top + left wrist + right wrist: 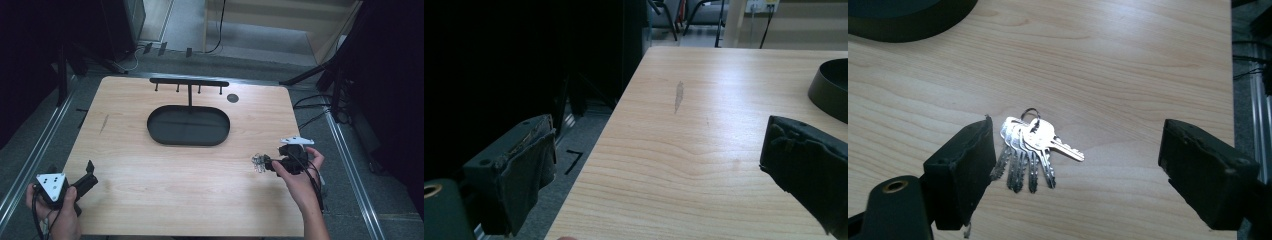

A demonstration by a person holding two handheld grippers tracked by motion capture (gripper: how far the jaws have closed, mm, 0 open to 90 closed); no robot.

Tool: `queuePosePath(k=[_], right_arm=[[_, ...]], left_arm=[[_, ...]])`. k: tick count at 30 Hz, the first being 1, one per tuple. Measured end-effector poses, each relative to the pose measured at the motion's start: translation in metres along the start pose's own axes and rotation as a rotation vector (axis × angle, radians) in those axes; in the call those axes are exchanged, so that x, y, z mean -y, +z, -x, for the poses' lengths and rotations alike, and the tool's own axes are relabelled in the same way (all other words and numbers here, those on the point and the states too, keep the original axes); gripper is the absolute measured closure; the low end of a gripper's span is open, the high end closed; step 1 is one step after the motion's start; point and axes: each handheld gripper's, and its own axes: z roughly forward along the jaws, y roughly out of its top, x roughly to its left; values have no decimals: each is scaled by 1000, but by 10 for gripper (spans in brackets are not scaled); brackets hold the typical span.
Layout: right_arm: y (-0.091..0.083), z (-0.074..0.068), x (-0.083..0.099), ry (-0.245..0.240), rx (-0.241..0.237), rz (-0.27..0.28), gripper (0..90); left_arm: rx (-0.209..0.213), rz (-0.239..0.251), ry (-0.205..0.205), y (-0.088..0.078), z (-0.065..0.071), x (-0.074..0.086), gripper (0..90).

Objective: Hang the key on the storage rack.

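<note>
A bunch of several silver keys (1028, 147) on a ring lies flat on the wooden table (150, 175), seen at the right side in the high view as the keys (258, 162). My right gripper (1075, 167) is open just above them, its left jaw close beside the keys, its right jaw well apart. From above, the right gripper (267, 162) points left toward the keys. My left gripper (659, 165) is open with nothing between its jaws; it sits at the table's near left corner as the left gripper (89, 176).
A black oval tray (160, 131) lies at the table's middle back, with a black hook rack (189, 82) standing behind it. A small dark round disc (232, 97) sits near the back right. The tray's rim (824, 92) shows at the right of the left gripper view.
</note>
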Motion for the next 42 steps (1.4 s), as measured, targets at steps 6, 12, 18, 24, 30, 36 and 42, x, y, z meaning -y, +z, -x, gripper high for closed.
queuePosePath(k=[6, 12, 18, 24, 30, 36, 42], right_arm=[[4, -5, -24, -41, -28, -123, 150], [16, -11, -41, -84, -46, -263, 170], [34, -16, -45, -72, -39, -355, 208], [50, -20, -47, -39, -27, -413, 209], [66, -28, -46, -72, -35, -454, 225], [80, -32, -41, -118, -28, -483, 228], [84, -26, -33, -90, -61, -512, 295]], left_arm=[[-6, 18, 0, -1, 1, 1, 20], [-1, 19, 1, -1, 1, 1, 20], [2, 18, 1, -1, 1, 1, 21], [3, 19, 1, -1, 1, 1, 21], [4, 15, 0, -1, 1, 1, 21], [5, 15, 1, -1, 1, 1, 21], [7, 10, 3, 0, 1, 0, 21]])
